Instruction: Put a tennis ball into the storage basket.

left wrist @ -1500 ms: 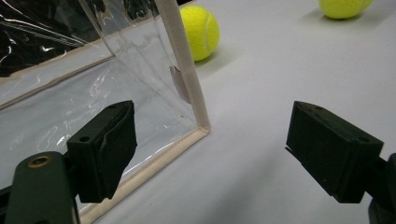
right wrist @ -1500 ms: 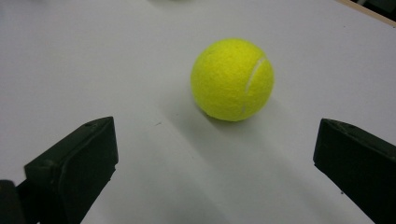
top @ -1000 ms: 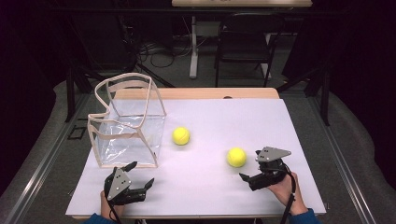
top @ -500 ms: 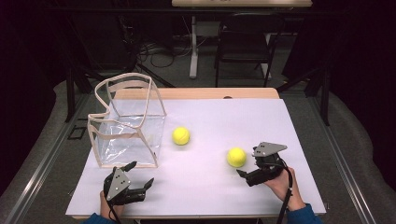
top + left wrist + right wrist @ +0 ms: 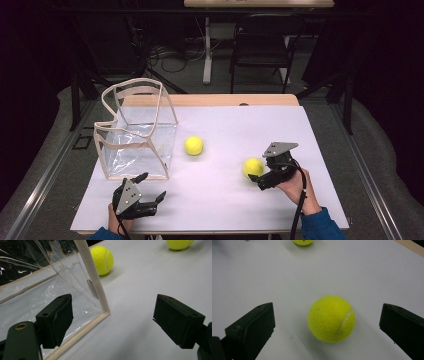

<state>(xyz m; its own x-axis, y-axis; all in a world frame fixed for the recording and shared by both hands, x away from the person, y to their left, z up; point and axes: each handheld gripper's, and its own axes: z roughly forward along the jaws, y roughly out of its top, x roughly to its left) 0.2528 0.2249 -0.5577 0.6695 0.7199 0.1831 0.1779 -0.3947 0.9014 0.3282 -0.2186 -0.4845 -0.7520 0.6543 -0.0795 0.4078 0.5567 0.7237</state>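
Yellow tennis ball (image 5: 331, 318) between spread right tool (image 5: 327, 332) jaws, seam facing right.

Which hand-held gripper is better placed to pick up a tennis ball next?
Right. The right hand-held gripper is open with the near tennis ball between its jaws; the left hand-held gripper faces the clear bag's corner.

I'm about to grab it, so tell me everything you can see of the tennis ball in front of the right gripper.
The tennis ball is bright yellow-green and fuzzy, with one pale curved seam showing on its side. It rests on the white table, casting a soft shadow. It sits centred ahead of the right gripper, whose jaws stand wide open and clear of it. Nothing but the table touches it.
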